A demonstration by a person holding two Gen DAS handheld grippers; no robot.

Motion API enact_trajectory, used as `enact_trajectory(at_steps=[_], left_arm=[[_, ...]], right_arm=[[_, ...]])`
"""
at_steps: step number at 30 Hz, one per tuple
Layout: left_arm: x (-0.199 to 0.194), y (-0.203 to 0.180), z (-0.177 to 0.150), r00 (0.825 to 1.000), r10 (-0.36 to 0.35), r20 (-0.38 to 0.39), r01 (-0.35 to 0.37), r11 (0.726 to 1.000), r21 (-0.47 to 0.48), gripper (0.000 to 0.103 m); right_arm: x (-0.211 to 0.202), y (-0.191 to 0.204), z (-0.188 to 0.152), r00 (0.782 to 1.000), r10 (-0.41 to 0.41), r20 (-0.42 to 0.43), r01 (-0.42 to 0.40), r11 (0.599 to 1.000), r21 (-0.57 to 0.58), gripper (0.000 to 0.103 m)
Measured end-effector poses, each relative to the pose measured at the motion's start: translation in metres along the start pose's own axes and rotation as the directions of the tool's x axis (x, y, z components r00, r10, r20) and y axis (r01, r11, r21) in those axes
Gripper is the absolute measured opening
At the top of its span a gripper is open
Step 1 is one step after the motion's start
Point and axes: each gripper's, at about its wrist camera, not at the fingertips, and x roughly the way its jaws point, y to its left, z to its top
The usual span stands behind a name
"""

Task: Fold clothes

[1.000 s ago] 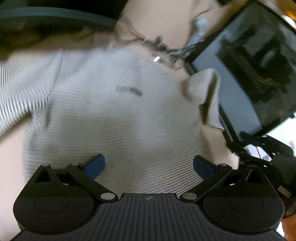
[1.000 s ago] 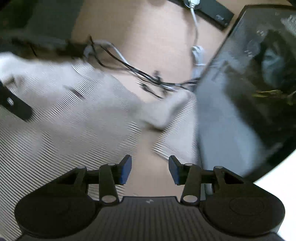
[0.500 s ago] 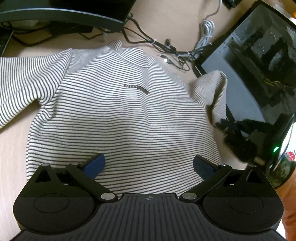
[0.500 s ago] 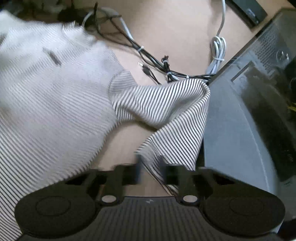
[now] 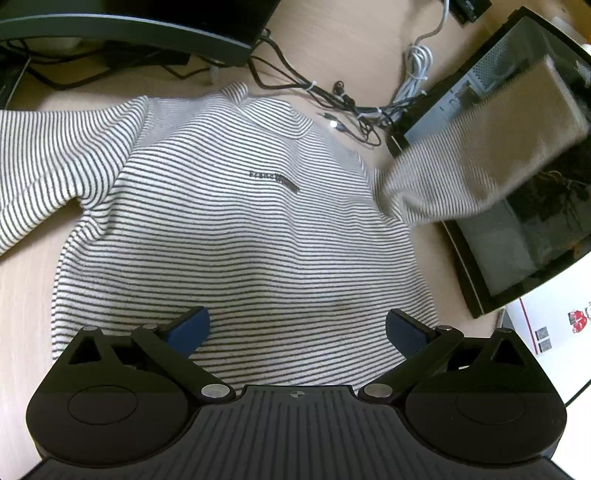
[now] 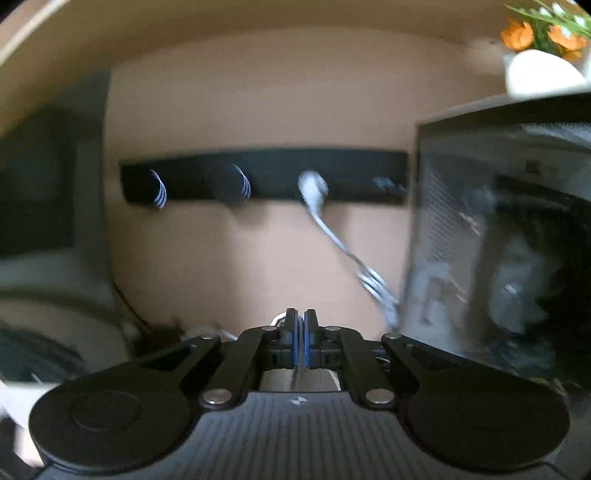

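Observation:
A black-and-white striped long-sleeved shirt [image 5: 236, 236] lies flat on the tan table, collar at the far side. My left gripper [image 5: 297, 330] is open and empty, just above the shirt's near hem. The shirt's right sleeve [image 5: 480, 158] is lifted and blurred in front of the computer case. My right gripper [image 6: 300, 343] has its jaws closed, with a strip of pale cloth showing below the pads, and it points up toward the wall. The left sleeve [image 5: 44, 162] lies spread out to the left.
A glass-sided computer case [image 5: 524, 229] stands right of the shirt and also shows in the right wrist view [image 6: 509, 251]. Tangled cables [image 5: 354, 107] lie beyond the collar. A monitor base [image 5: 140, 26] is at the far left. A power strip [image 6: 266, 177] sits by the wall.
My right gripper closed on the right sleeve's end and lifted it, swinging up to face the wall. The sleeve rose from the table. My left gripper stayed open over the hem.

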Motion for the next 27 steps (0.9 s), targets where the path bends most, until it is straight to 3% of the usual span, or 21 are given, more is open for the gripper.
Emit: enact_trajectory(at_steps=[7,13,15,20,22,24,27], left_arm=[[-0.015,0.009,-0.012,1.000,0.008,0.009,-0.009,1.000,0.017,0.103],[-0.018,0.011,-0.016,1.000,0.006,0.019,-0.007,1.000,0.026,0.103],[-0.017,0.011,-0.017,1.000,0.012,0.020,-0.013,0.999,0.034,0.103],[-0.017,0.010,-0.016,0.999,0.024,0.025,-0.025,0.999,0.032,0.103],[-0.017,0.009,-0.013,0.999,0.036,0.033,-0.037,0.999,0.020,0.103],[-0.023,0.005,-0.007,0.996,0.043,0.078,-0.045,0.999,0.024,0.103],[-0.032,-0.002,0.011,0.985,0.032,0.169,-0.040,0.998,0.043,0.103]], right_arm=[[0.042,0.061,0.003,0.992,0.121,-0.039,-0.123,0.990,-0.062,0.003],[0.074,0.107,-0.004,0.985,0.161,-0.063,-0.166,0.982,-0.086,0.005],[0.079,0.113,-0.006,0.984,0.164,-0.066,-0.170,0.981,-0.091,0.009],[0.071,0.097,-0.022,0.985,0.162,-0.065,-0.167,0.984,-0.066,0.056],[0.065,0.087,-0.038,0.984,0.155,-0.086,-0.160,0.986,-0.054,0.063],[0.057,0.077,-0.063,0.982,0.144,-0.122,-0.150,0.988,-0.039,0.063],[0.050,0.063,-0.113,0.963,0.156,-0.222,-0.154,0.988,0.024,0.063]])
